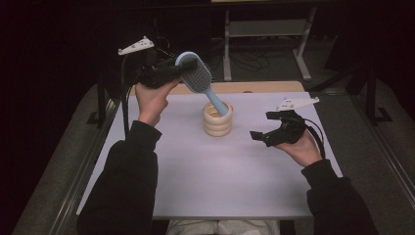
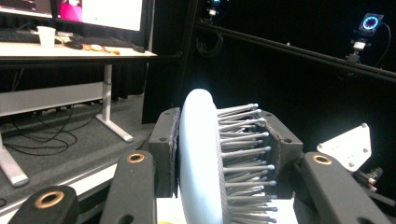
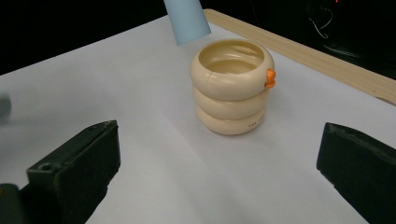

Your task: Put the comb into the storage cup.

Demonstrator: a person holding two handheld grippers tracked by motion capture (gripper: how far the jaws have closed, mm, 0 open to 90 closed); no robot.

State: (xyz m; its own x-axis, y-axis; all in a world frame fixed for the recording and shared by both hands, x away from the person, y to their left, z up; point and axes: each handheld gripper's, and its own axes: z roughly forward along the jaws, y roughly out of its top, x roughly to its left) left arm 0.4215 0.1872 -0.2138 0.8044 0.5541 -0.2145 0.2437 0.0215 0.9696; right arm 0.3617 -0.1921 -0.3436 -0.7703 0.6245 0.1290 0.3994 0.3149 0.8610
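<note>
Our left gripper (image 2: 219, 163) has its fingers clamped on the brush (image 1: 198, 78) head, handle tip at the cup (image 1: 218, 119) rim; right gripper (image 1: 268, 132), at four o'clock, is spread empty. Seating it remains, we judge.

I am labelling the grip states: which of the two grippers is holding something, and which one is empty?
The left gripper holds the blue hairbrush by its head. The right gripper is empty, its jaws wide apart beside the cream ringed cup.
</note>
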